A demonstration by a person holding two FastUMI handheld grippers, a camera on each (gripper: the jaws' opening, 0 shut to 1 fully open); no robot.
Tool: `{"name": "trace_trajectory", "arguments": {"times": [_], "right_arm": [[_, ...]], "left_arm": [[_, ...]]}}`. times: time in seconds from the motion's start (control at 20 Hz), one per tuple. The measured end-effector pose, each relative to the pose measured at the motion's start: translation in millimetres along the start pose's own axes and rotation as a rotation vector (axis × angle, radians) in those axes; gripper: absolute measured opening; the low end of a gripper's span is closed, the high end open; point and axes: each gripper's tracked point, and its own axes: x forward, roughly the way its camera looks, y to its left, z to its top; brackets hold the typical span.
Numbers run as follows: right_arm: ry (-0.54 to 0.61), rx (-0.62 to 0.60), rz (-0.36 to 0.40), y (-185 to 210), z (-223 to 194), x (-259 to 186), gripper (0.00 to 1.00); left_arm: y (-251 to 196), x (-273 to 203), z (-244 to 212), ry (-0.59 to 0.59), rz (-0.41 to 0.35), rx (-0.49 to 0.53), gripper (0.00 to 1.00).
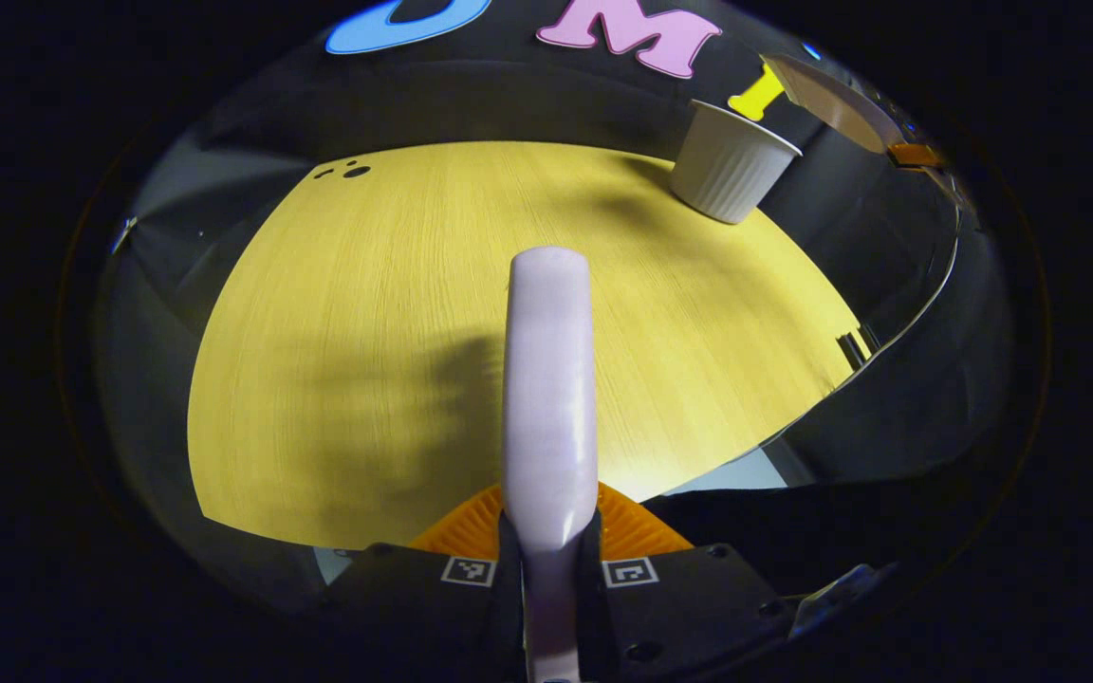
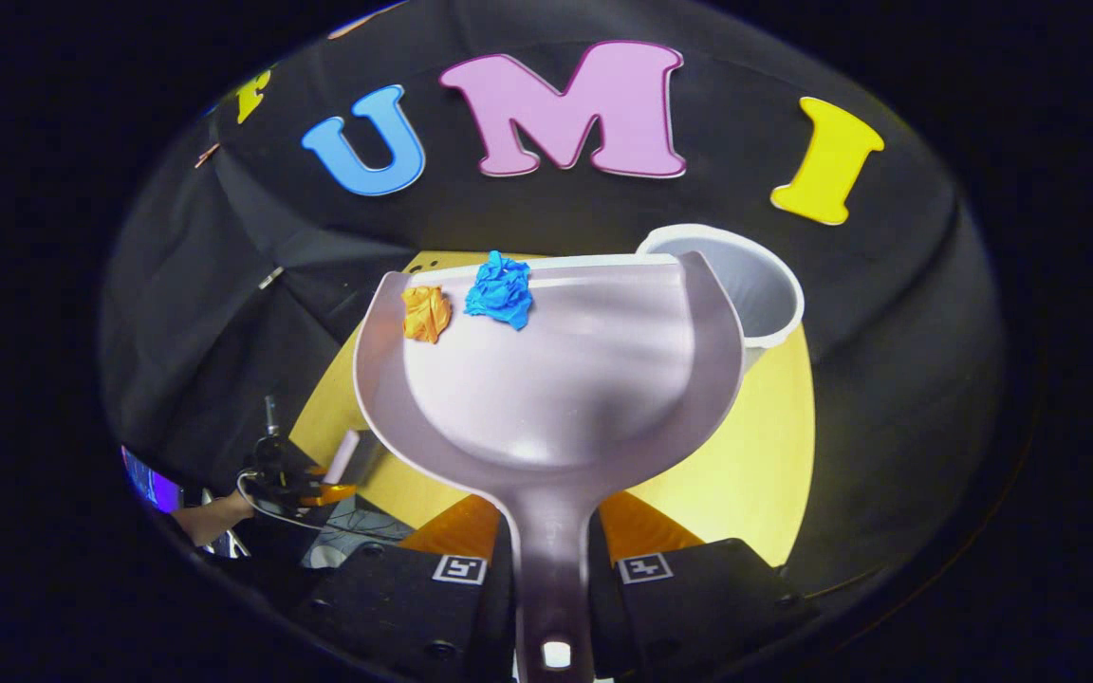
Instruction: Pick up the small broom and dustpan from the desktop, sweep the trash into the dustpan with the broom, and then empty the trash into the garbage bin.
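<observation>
Two paper wads, orange (image 2: 426, 313) and blue (image 2: 500, 290), sit at the dustpan (image 2: 556, 379) lip, beside the bin (image 2: 755, 285). Right tongs (image 2: 551, 569) clamp its handle; left tongs (image 1: 546, 560) clamp the broom (image 1: 549, 379). A tilt short of the bin would likely spill them onto the table (image 1: 366, 313)

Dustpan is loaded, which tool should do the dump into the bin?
The right tool. It is shut on the dustpan, which holds the orange wad and blue wad, with the bin just beyond. The left tool grips the broom handle.
</observation>
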Motion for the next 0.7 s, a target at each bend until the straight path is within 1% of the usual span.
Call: {"name": "trace_trajectory", "arguments": {"times": [0.15, 0.2, 0.25, 0.3, 0.45, 0.55, 0.6, 0.65, 0.7], "right_arm": [[0.011, 0.039, -0.037, -5, 0, 2, 0.35], [0.02, 0.043, -0.058, -7, -1, 6, 0.4], [0.031, 0.05, -0.076, -6, 0, 10, 0.39], [0.036, 0.062, -0.087, -5, 0, 13, 0.35], [0.019, 0.137, -0.119, -5, 3, 14, 0.35], [0.011, 0.145, -0.171, -11, 3, 15, 0.35], [0.015, 0.137, -0.204, -12, 2, 14, 0.35], [0.02, 0.128, -0.236, -13, 3, 11, 0.4], [0.019, 0.116, -0.27, -13, 4, 7, 0.35]], "left_arm": [[-6, 1, 13, -0.002, 0.006, -0.02, 0.26], [-8, 3, 18, -0.003, 0.01, -0.022, 0.27], [-9, 5, 26, -0.006, 0.019, -0.021, 0.26], [-11, 7, 33, -0.015, 0.025, -0.024, 0.27], [-25, 10, 50, -0.029, 0.014, -0.082, 0.27], [-38, 13, 57, -0.026, -0.013, -0.127, 0.26], [-41, 16, 60, -0.024, -0.015, -0.135, 0.26], [-44, 18, 62, -0.019, -0.013, -0.135, 0.27], [-46, 21, 64, -0.008, -0.015, -0.141, 0.26]]}}
